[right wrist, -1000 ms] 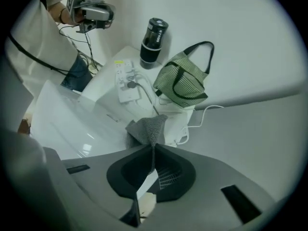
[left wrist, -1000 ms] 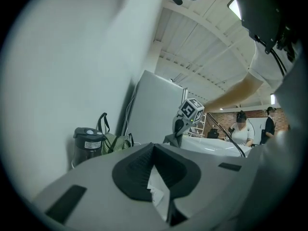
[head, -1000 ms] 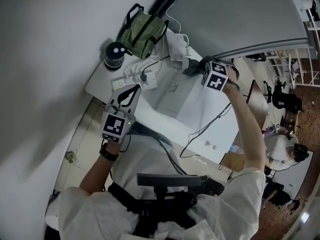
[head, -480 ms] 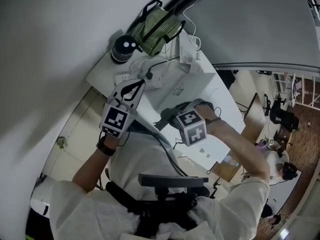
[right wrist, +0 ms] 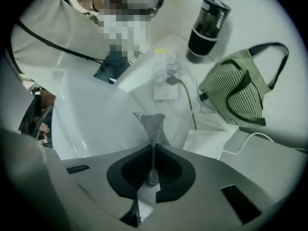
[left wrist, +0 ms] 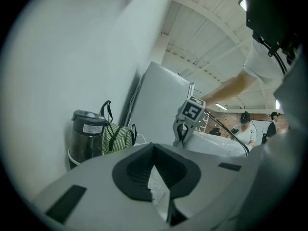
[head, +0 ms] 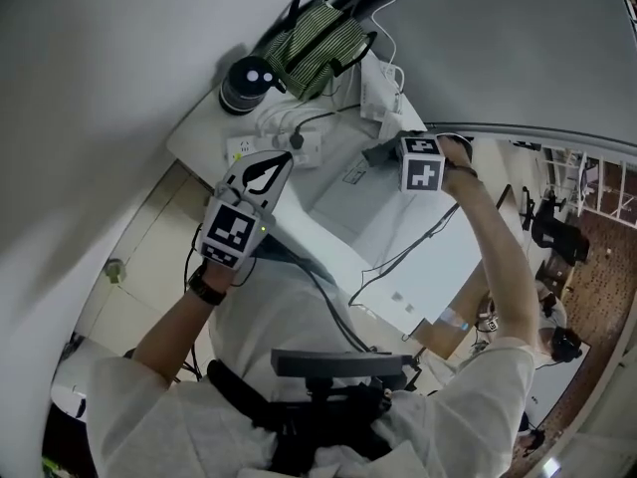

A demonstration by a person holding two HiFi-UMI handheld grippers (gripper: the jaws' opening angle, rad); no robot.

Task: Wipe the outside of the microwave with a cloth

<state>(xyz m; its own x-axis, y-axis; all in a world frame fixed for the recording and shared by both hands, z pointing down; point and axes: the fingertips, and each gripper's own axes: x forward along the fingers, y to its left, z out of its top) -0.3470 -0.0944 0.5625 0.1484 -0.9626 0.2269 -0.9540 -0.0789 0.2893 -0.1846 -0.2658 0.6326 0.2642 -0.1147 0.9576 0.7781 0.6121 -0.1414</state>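
Pinching cloth (right wrist: pixel 153 123) | right claw (right wrist: pixel 153 147) over white microwave (head: pixel 393 229) | wall (head: pixel 100 78) behind

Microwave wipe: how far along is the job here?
Done: cloth picked up; the right tool is shut on the grey cloth. In hand: cloth at the microwave top's far edge. Remaining: apparently front and sides; left tool shut, empty.

A plain pale wall (head: pixel 90 98) runs along my left, behind the white worktop (head: pixel 194 139). Off to my right the floor (head: pixel 602 267) is brown and patterned, with black office chairs (head: pixel 553 229) and a white rack (head: pixel 595 170). Overhead, a white beamed ceiling (left wrist: pixel 207 47) carries a lit strip light (left wrist: pixel 221 106).
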